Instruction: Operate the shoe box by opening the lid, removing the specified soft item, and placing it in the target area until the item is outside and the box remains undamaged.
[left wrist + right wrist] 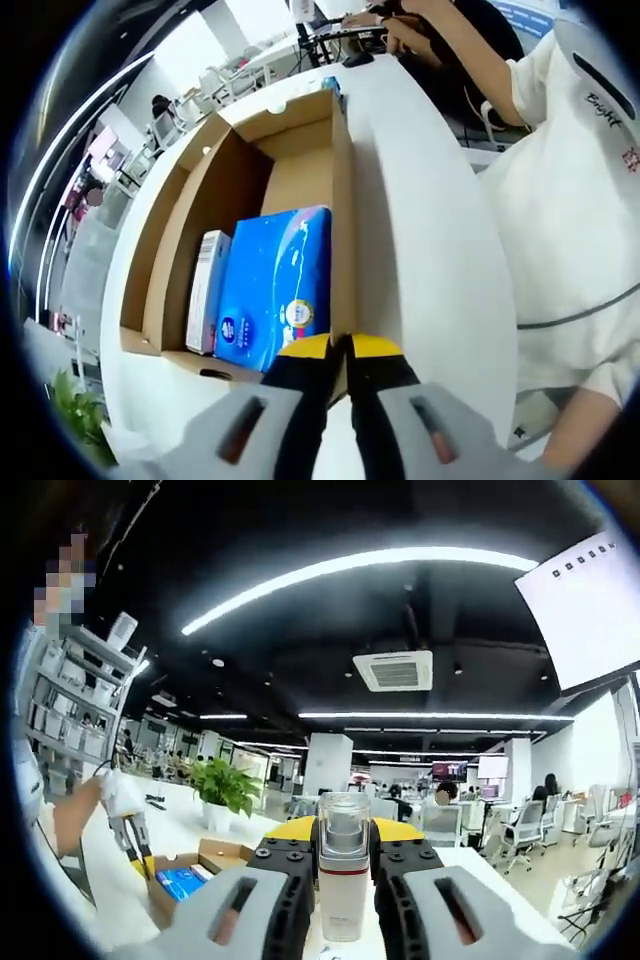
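Observation:
The brown cardboard shoe box (300, 135) lies open on a white table (440, 250). Inside it are a blue soft tissue pack (275, 285) and a slim white carton (207, 290) beside it. My left gripper (340, 350) is shut on the near end of the box's right wall, its yellow tips pinching the cardboard. My right gripper (343, 855) is raised well above the table and shut on a white bottle (343, 880) with a clear cap and a red band. In the right gripper view, the box (215, 858), blue pack (180, 882) and left gripper (138, 865) sit low on the left.
A person in a white shirt (570, 200) stands close along the table's right side. A potted plant (225, 785) stands on the table beyond the box. Office desks and chairs (520, 830) fill the background.

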{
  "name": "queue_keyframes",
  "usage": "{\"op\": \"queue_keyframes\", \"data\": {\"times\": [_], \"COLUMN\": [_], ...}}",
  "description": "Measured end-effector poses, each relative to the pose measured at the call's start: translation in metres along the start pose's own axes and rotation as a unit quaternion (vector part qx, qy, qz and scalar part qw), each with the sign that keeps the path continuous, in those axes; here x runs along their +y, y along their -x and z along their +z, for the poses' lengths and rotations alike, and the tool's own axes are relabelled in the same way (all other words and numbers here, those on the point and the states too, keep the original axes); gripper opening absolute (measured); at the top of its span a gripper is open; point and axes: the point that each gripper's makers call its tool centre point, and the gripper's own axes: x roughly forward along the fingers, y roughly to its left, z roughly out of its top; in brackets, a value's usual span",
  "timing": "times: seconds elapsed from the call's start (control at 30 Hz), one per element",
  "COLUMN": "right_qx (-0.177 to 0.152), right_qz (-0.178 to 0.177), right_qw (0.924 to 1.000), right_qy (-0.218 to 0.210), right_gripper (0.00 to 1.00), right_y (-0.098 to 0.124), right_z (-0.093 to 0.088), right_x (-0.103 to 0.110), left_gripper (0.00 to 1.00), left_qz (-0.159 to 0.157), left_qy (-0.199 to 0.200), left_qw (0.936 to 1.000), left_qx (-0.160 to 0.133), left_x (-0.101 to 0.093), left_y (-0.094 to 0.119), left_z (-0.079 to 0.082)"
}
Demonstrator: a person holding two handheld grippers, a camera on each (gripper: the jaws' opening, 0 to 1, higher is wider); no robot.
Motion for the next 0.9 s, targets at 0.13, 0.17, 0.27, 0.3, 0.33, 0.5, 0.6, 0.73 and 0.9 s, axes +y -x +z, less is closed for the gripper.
{"op": "queue_keyframes", "data": {"times": [0.13,0.17,0.27,0.3,0.33,0.5,0.6,0.73,0.9], "right_qx": [0.028,0.031,0.029,0.029,0.026,0.03,0.038,0.032,0.034], "right_qz": [-0.021,-0.023,-0.039,-0.042,-0.045,-0.056,-0.069,-0.086,-0.091], "right_qw": [0.9992,0.9989,0.997,0.9968,0.9968,0.9963,0.9958,0.9951,0.9948], "right_qy": [0.021,0.026,0.059,0.061,0.06,0.059,0.045,0.035,0.03], "right_gripper": [0.19,0.19,0.19,0.19,0.19,0.19,0.19,0.19,0.19], "right_y": [0.01,0.012,0.017,0.018,0.02,0.021,0.022,0.025,0.026], "right_z": [-0.014,-0.018,-0.023,-0.024,-0.025,-0.035,-0.046,-0.054,-0.055], "right_x": [-0.014,-0.018,-0.026,-0.028,-0.031,-0.039,-0.048,-0.06,-0.061], "left_gripper": [0.05,0.05,0.05,0.05,0.05,0.05,0.05,0.05,0.05], "left_qz": [0.001,0.0,-0.001,-0.001,-0.001,-0.001,-0.001,-0.002,-0.002], "left_qy": [0.001,0.002,0.001,0.001,0.001,0.0,0.0,0.0,-0.001], "left_qw": [1.0,1.0,1.0,1.0,1.0,1.0,1.0,1.0,1.0], "left_qx": [-0.001,-0.001,0.0,0.0,-0.001,-0.002,-0.003,-0.004,-0.004], "left_x": [0.0,0.0,0.0,0.0,0.0,0.0,0.0,0.0,0.0], "left_y": [0.0,0.0,0.0,0.0,0.0,0.0,0.0,0.0,0.0], "left_z": [0.0,0.0,0.0,0.0,0.0,0.0,-0.001,-0.001,-0.001]}}
